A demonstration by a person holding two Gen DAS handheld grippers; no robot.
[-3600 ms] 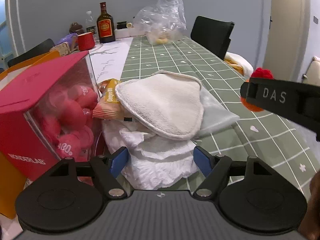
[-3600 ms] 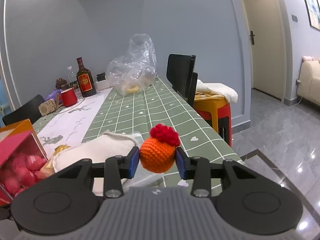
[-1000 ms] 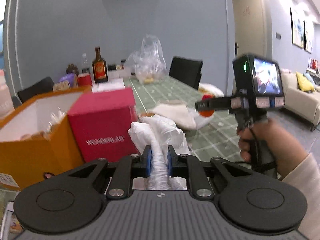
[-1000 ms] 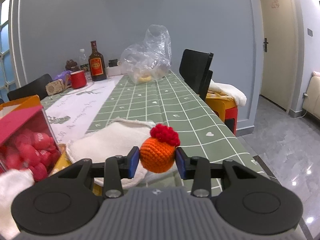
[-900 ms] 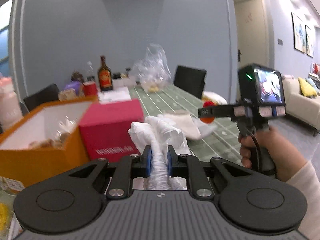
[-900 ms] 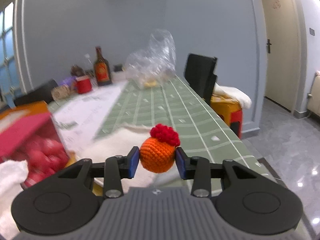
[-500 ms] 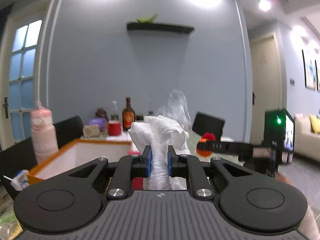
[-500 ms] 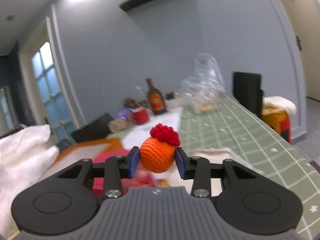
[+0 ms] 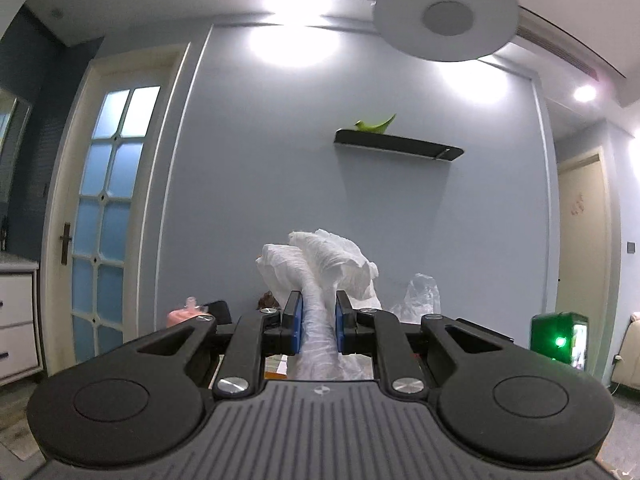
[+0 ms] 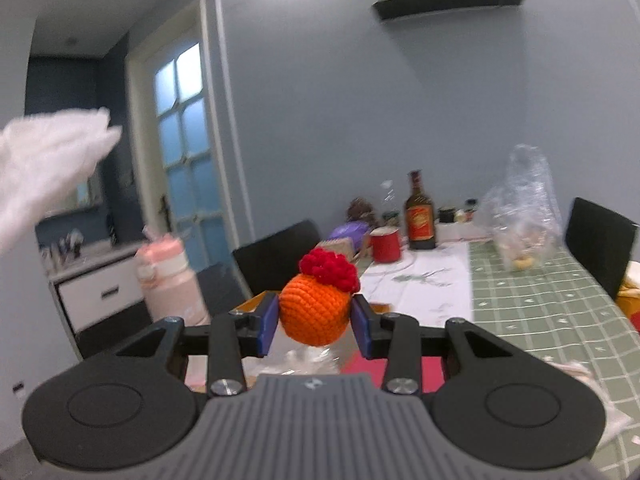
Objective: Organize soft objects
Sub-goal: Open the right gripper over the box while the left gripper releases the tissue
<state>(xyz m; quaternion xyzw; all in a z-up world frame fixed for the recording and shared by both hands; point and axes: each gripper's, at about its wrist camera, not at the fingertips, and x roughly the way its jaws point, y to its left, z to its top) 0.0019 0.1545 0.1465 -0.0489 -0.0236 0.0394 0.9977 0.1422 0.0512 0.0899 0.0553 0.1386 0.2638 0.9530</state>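
My left gripper [image 9: 317, 328] is shut on a crumpled white cloth [image 9: 320, 268] and holds it high, tilted up toward the wall. The same cloth shows blurred at the upper left of the right wrist view [image 10: 48, 160]. My right gripper [image 10: 314, 322] is shut on an orange crocheted ball with a red tuft [image 10: 316, 304], held above the near end of the table. The orange box's rim [image 10: 252, 300] and the red box [image 10: 360, 364] lie just below and behind the ball, mostly hidden by the gripper.
A pink bottle [image 10: 168, 284] stands at the left. A red mug [image 10: 385, 245], a brown bottle [image 10: 420, 216] and a clear plastic bag [image 10: 520, 216] stand at the far end of the green checked table [image 10: 540, 312]. Black chairs [image 10: 276, 256] flank it.
Both grippers have risen and tilted upward, each keeping its hold. The left view now shows wall and ceiling instead of the boxes. The right gripper has swung left toward the boxes.
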